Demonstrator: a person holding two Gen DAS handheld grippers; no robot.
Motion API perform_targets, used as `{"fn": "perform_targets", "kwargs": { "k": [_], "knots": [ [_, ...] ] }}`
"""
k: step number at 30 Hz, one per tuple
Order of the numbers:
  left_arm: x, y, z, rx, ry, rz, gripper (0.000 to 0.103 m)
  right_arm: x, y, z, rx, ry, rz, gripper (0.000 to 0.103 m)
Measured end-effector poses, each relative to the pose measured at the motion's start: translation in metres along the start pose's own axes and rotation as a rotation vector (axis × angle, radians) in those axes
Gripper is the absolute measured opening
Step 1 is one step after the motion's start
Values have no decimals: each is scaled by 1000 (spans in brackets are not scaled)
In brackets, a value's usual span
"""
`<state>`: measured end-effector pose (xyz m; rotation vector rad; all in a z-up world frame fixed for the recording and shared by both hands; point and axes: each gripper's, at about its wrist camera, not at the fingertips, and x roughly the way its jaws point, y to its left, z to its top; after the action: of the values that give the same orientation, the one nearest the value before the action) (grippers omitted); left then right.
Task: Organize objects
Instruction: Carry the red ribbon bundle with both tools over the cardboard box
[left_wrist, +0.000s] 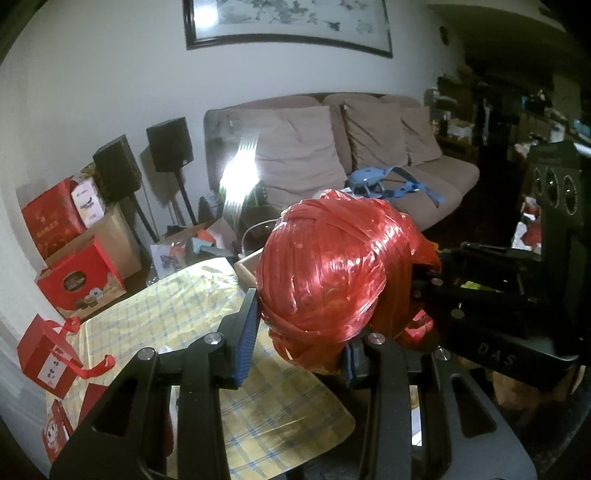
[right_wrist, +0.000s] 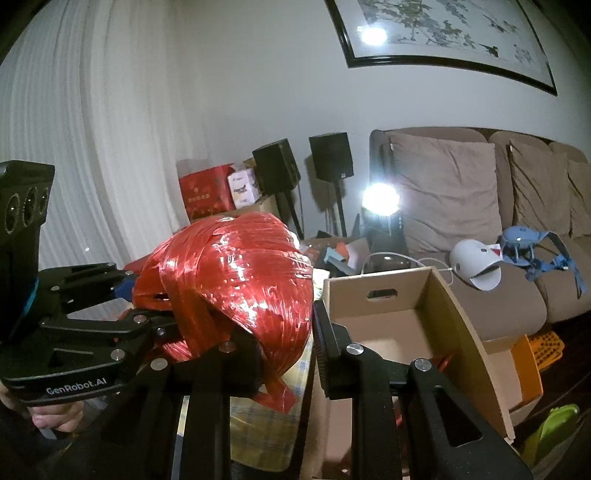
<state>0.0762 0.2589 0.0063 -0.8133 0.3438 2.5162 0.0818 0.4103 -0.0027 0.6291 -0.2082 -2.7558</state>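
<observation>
We hold a big ball of red plastic twine (left_wrist: 332, 273) in the air between our two grippers, above the right edge of the table with the yellow checked cloth (left_wrist: 207, 332). The left gripper (left_wrist: 299, 336) is closed on the ball's lower part; the right gripper (right_wrist: 284, 343) clamps it from the other side — both narrow, pads pressed into the strands. The ball blocks much of each view. Red gift boxes (left_wrist: 70, 273) crowd the floor beyond the table's left edge, with two black speakers (left_wrist: 170, 144) and a beige sofa (left_wrist: 369, 147) behind. Only the right wrist view shows the open cardboard box (right_wrist: 454, 314) beside the table — a red scrap lies inside.
</observation>
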Motion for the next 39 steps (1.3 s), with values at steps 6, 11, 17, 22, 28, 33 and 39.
{"fn": "perform_targets", "kwargs": {
  "k": [6, 11, 17, 22, 28, 33, 39],
  "knots": [
    [4, -14, 7, 32, -5, 3, 35, -4, -12, 1, 27, -11, -20, 22],
    [7, -20, 13, 50, -7, -12, 35, -9, -21, 2, 40, -22, -32, 22],
    [7, -30, 19, 79, -13, -34, 35, -18, -27, 5, 43, -32, -45, 23],
    [8, -39, 26, 102, -22, -54, 35, -25, -37, 6, 67, -43, -45, 22],
    [15, -49, 39, 128, -19, -91, 35, -33, -49, 7, 91, -56, -71, 22],
    [17, -60, 48, 158, -29, -109, 36, -41, -62, 7, 123, -74, -79, 22],
    [28, -67, 54, 157, -23, -122, 35, -43, -69, 6, 145, -73, -124, 22]
  ]
}}
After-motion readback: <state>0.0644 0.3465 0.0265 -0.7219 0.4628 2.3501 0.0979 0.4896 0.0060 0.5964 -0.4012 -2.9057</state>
